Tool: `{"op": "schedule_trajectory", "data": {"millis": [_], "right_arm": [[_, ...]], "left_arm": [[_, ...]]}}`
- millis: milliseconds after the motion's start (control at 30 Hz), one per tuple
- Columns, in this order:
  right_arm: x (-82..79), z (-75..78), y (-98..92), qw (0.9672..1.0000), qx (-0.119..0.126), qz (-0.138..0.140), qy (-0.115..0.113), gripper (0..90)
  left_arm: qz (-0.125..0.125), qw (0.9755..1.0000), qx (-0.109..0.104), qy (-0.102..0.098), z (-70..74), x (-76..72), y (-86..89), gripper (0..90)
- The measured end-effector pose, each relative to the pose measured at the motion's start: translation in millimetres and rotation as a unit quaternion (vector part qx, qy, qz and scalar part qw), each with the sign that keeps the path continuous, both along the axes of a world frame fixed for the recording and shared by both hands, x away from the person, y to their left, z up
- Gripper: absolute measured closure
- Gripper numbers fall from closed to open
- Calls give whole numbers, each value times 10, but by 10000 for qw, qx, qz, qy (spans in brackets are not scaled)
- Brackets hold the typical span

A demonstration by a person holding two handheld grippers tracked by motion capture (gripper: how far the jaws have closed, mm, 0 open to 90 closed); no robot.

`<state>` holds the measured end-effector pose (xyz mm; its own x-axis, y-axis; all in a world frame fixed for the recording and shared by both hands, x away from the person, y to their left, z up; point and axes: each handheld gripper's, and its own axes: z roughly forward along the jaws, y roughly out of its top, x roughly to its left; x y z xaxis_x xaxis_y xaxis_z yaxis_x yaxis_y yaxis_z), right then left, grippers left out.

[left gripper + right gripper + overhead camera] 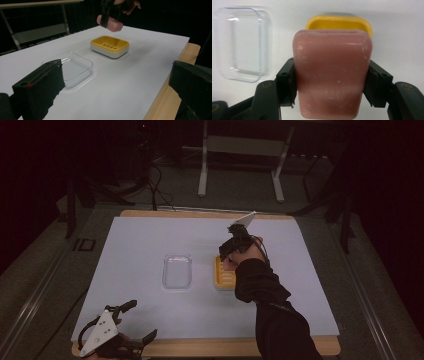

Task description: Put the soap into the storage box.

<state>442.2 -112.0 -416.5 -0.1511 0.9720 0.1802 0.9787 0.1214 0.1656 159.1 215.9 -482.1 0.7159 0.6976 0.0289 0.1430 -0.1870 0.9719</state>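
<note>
The left tongs (136,322) are resting wide open and empty at the near tabletop (150,235) edge, while ahead of them the right tongs (329,82) are gripping a pink soap (332,72) above the yellow dish (110,46), a clear lid (72,66) lying beside it.

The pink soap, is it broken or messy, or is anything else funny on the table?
Nothing looks broken or spilled. The pink soap has pale scuffs, but it is whole and held level by the right gripper above the yellow soap dish. The clear lid lies flat beside the dish, apart from it.
</note>
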Motion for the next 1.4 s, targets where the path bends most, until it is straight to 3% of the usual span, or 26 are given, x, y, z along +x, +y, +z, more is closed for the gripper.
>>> {"op": "schedule_trajectory", "data": {"millis": [133, 267, 367, 500, 900, 1400], "right_arm": [[-5, -90, 1, 9998, 52, -164, -39, 373], [-11, -199, 18, 9997, -168, -184, -21, 373], [-18, -283, 36, 9997, 3, -240, 67, 373], [-19, -371, 85, 9995, -225, -212, -6, 373], [-3, -591, 176, 9993, -303, -204, 53, 372], [26, -587, 129, 9993, -292, -217, 46, 354]], "left_arm": [[-7, 10000, 2, -11, 2, -3, 1, 2], [-24, 10000, 5, -13, 4, -8, -3, 2], [-29, 10000, 9, -12, 4, -8, -3, 2], [-36, 10000, 12, -21, 5, -11, -1, 2], [-55, 10000, 21, -11, 2, -11, -2, 2], [-67, 10000, 21, -12, 0, -9, -10, 2]]}}
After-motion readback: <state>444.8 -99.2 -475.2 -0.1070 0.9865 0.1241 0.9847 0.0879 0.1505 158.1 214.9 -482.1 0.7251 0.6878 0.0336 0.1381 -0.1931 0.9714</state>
